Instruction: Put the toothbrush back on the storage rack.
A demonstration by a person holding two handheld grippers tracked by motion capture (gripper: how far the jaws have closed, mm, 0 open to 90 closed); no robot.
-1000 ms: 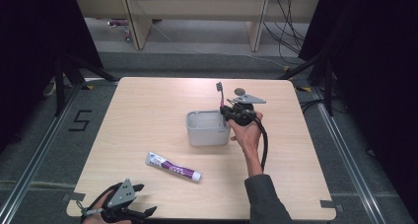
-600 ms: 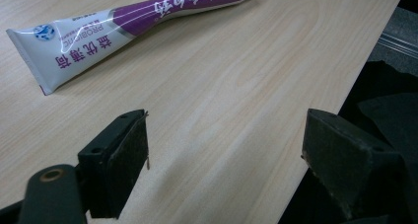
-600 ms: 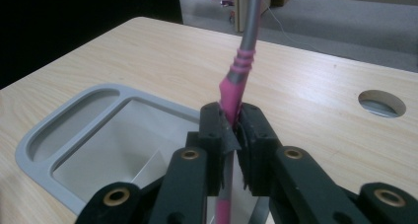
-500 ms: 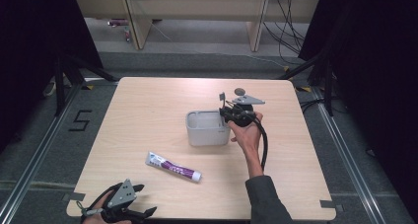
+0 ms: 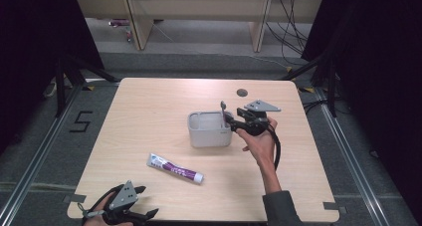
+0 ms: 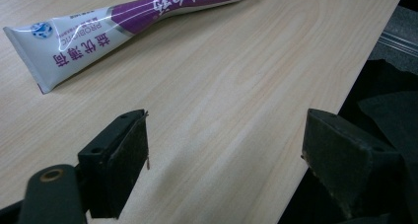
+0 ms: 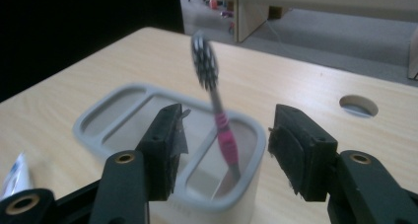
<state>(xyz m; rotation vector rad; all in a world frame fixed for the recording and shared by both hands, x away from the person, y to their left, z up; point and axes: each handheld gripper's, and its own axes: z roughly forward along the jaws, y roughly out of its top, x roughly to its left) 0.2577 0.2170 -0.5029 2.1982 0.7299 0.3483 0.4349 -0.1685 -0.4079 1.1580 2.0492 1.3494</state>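
Standing in the right-hand compartment of the grey holder (image 7: 148, 150), the toothbrush (image 7: 217, 110) leans slightly, bristle head up, its pink grip seemingly at the rim, though motion blur softens it. The right tool (image 7: 224, 145) has just been opening; its pads flank the handle without pressing. The left tool (image 6: 224, 160) rests released at the desk (image 5: 149, 106) edge, near the toothpaste tube (image 6: 128, 21)

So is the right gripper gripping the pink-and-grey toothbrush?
No: the right gripper has open jaws, clear of the pink-and-grey toothbrush standing in the grey plastic holder.
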